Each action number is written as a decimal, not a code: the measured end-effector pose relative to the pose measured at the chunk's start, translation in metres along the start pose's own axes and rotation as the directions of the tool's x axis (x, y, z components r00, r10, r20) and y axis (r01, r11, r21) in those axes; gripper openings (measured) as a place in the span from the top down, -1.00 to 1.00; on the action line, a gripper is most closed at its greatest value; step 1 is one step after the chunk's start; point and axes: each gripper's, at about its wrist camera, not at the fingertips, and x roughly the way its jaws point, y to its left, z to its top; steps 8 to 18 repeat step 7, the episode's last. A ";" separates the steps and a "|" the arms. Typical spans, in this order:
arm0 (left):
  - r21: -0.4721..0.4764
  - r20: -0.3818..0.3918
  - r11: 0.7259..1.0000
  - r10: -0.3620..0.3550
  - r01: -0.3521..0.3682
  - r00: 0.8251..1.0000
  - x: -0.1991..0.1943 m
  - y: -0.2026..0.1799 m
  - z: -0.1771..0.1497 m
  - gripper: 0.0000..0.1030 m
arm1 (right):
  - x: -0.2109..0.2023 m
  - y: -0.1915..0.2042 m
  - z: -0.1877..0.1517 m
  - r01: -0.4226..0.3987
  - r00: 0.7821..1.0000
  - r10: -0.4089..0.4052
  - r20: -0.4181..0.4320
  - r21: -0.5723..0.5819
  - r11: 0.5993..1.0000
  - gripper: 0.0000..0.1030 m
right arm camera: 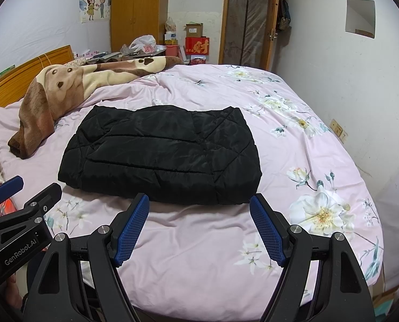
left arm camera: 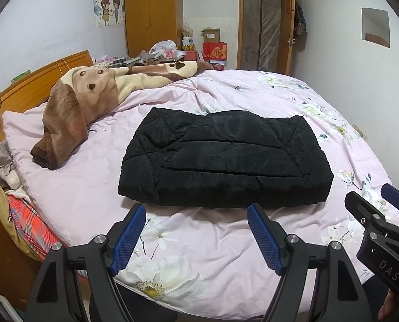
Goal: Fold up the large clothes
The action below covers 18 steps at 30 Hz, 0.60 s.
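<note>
the black padded jacket [left arm camera: 223, 158] lies on the pink flowered bed cover [left arm camera: 199, 241] as a compact, thick rectangle, with its edges tucked in, so the folding looks finished or almost finished. i see no sleeve or hem sticking out; maybe only a last pressing or moving away is left, but this is my judgement.

the left gripper [left arm camera: 196, 237] has its blue fingers wide apart and nothing between them. the right gripper [right arm camera: 199, 230] is the same, spread and empty. both hang over the near part of the bed, and the jacket lies just ahead of the fingertips, not touching them. a brown dog blanket [left arm camera: 73, 107] is further away, to the left of the jacket.
</note>
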 end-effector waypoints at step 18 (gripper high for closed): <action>0.002 0.000 1.000 0.003 -0.003 1.000 0.002 0.001 0.000 -0.51 | 0.000 -0.001 0.000 -0.001 1.000 0.001 0.000 0.000 1.000 -0.50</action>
